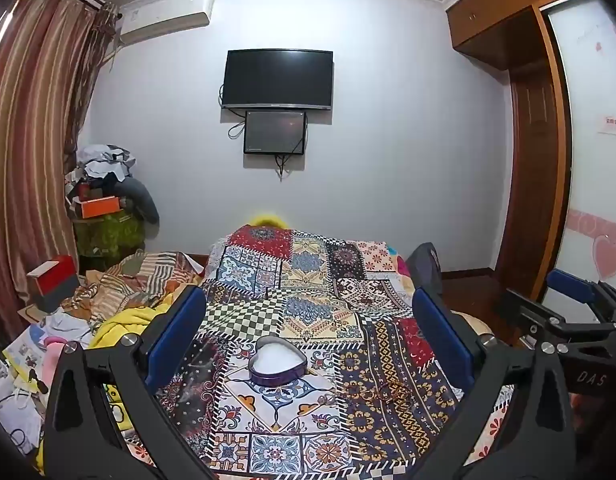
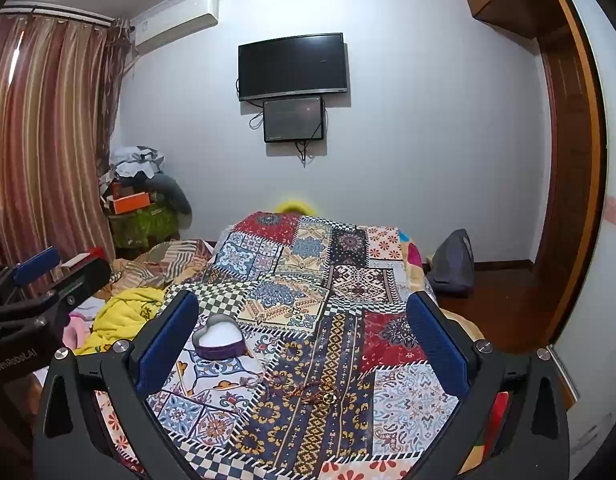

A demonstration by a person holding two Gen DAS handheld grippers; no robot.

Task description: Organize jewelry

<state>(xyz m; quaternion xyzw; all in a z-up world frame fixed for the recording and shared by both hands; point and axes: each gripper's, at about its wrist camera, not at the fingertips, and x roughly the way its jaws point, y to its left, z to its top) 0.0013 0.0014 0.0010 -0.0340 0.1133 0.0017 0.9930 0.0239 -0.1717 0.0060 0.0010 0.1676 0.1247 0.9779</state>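
A purple heart-shaped box [image 1: 278,362] with a white lining lies open on the patchwork bedspread [image 1: 291,280]; in the right wrist view the heart-shaped box [image 2: 218,339] lies left of centre. Thin bracelets and rings [image 1: 382,392] rest on the cloth to the right of the box, and the bracelets [image 2: 308,394] lie between the right fingers' span. My left gripper [image 1: 308,332] hovers open above the box, nothing between its blue pads. My right gripper [image 2: 301,340] is open too, above the bracelets. Each gripper appears at the edge of the other's view.
Crumpled yellow and striped clothes [image 1: 119,304] and a red box [image 1: 53,282] clutter the bed's left side. A dark bag [image 2: 452,260] sits on the floor at the right. A wooden wardrobe [image 1: 536,152] stands at the right, a curtain [image 1: 31,140] at the left.
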